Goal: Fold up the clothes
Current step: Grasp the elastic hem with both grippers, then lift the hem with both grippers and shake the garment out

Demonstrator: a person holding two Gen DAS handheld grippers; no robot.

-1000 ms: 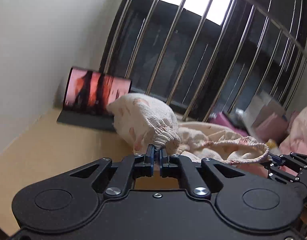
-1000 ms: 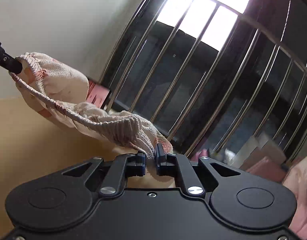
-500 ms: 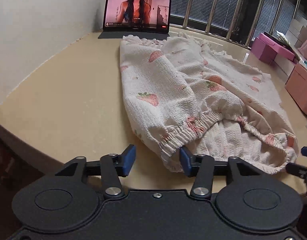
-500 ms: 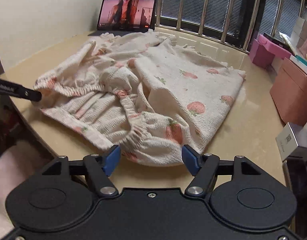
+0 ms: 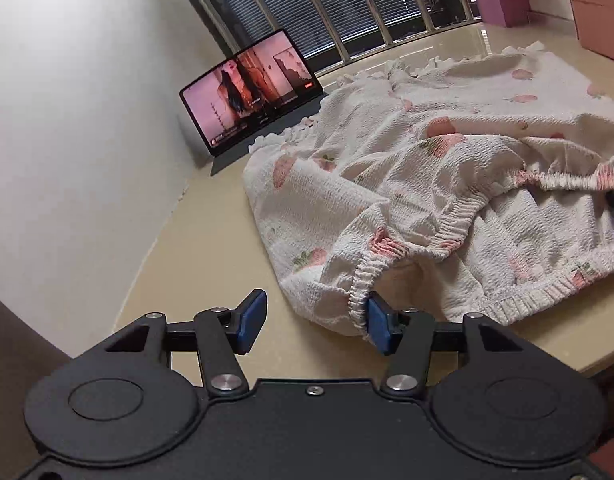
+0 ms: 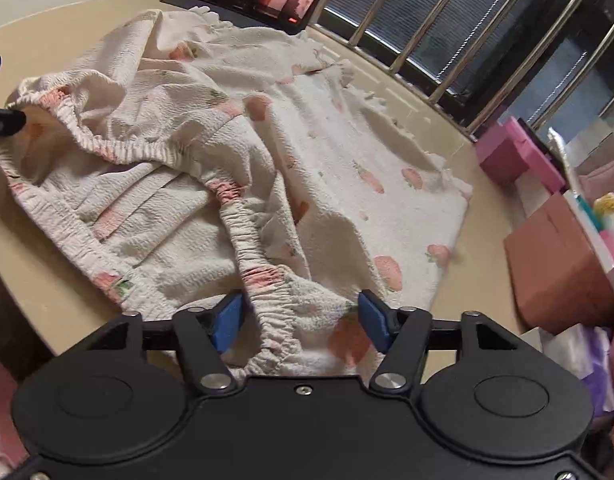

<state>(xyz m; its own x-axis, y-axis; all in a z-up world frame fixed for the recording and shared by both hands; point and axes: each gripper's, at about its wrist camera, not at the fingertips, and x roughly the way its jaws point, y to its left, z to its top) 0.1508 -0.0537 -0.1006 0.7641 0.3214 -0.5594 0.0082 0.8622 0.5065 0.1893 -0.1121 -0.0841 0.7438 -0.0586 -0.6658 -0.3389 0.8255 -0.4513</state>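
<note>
White strawberry-print pants (image 5: 447, 168) with an elastic waistband lie spread on the beige table (image 5: 195, 248), waistband toward me. They also show in the right wrist view (image 6: 267, 152). My left gripper (image 5: 313, 322) is open at the waistband's left corner; the cloth edge touches its right pad (image 5: 378, 328). My right gripper (image 6: 299, 322) is open, and the waistband's right corner lies between its blue pads (image 6: 227, 322). The left gripper's tip (image 6: 3, 120) shows at the left edge of the right wrist view.
A tablet (image 5: 251, 92) playing video stands at the table's far side, near the pant hems. Metal window bars (image 6: 507, 52) run behind. Pink boxes (image 6: 523, 152) and a brown box (image 6: 563, 264) stand at the right. The table's front edge (image 6: 35, 292) is close to me.
A second ago both grippers were shut on the waistband, holding the pants in the air. The pants have come down flat on the table and both grippers have opened. The views have tilted since.
</note>
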